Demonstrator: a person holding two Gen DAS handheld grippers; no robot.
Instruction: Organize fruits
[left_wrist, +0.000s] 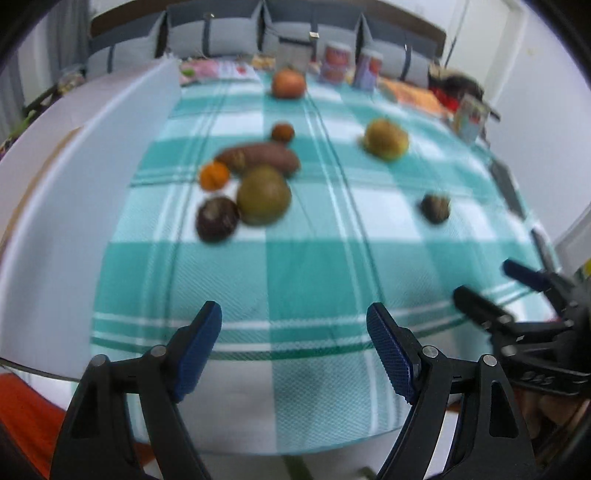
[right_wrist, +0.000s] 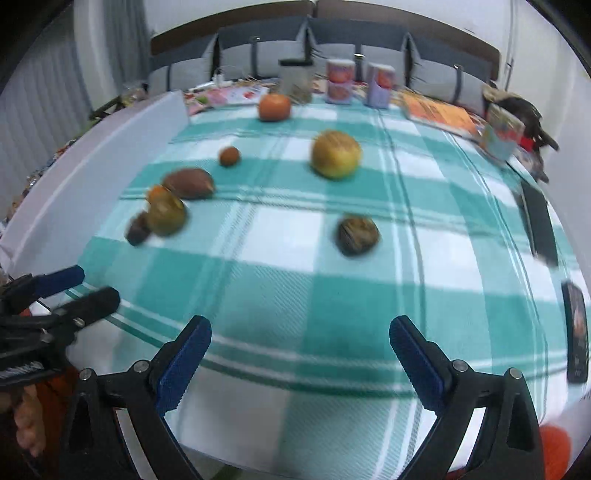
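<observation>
Fruits lie on a teal checked cloth (left_wrist: 314, 266). A cluster at the left holds a sweet potato (left_wrist: 258, 157), a small orange (left_wrist: 214, 176), a green round fruit (left_wrist: 264, 195) and a dark purple fruit (left_wrist: 217, 218). Farther off lie a small brown fruit (left_wrist: 283, 132), a large orange fruit (left_wrist: 289, 83), a yellow-green fruit (right_wrist: 335, 154) and a dark wrinkled fruit (right_wrist: 357, 230). My left gripper (left_wrist: 294, 321) hangs open and empty over the cloth's near edge. My right gripper (right_wrist: 300, 334) is open and empty too, to the right of the left one (right_wrist: 79, 282).
A white board (left_wrist: 122, 122) stands along the cloth's left side. Cans (right_wrist: 340, 82), a carton (right_wrist: 503, 133) and books (right_wrist: 439, 112) line the far and right edges, with dark phones (right_wrist: 539, 221) on the right. Grey sofa cushions sit behind.
</observation>
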